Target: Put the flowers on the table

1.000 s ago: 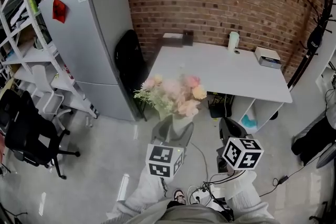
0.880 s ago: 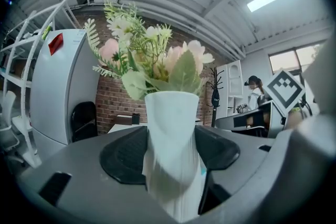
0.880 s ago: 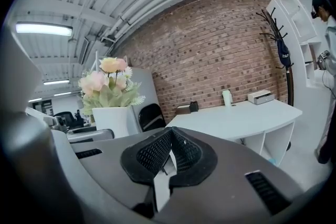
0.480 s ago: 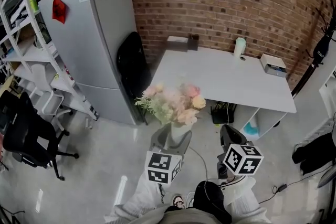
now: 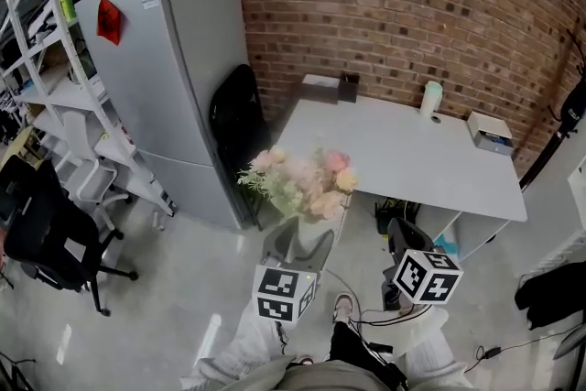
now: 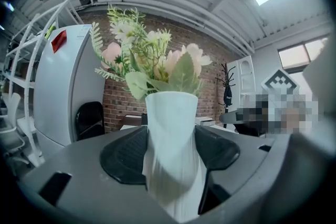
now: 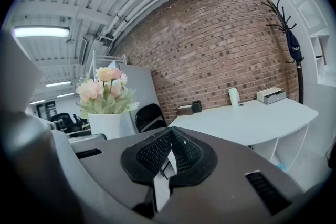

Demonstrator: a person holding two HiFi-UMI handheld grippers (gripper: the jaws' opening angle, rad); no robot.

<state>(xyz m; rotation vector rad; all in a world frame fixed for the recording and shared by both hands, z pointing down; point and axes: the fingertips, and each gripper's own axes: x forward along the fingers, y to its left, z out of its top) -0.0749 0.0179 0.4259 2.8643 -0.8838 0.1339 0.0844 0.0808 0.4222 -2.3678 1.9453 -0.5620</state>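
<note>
Head view steeply downward, gripper views level, forward, all sharing flowers (image 5: pixel 302 177)

flowers (image 5: pixel 300 180) in vase (image 6: pixel 170 136) between left gripper (image 5: pixel 296 244) jaws | table (image 5: pixel 403 151) beyond (well apart) | fridge (image 5: pixel 174 78) far left | right gripper (image 5: pixel 403 241) right of vase

Table (image 5: pixel 394 151) with cup (image 5: pixel 431 99) and box (image 5: pixel 492 132)

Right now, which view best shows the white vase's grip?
The left gripper view: the white vase sits centred, clamped in the left tongs. From the head view the flowers mostly cover it; the right gripper view shows it small, leftward.
</note>
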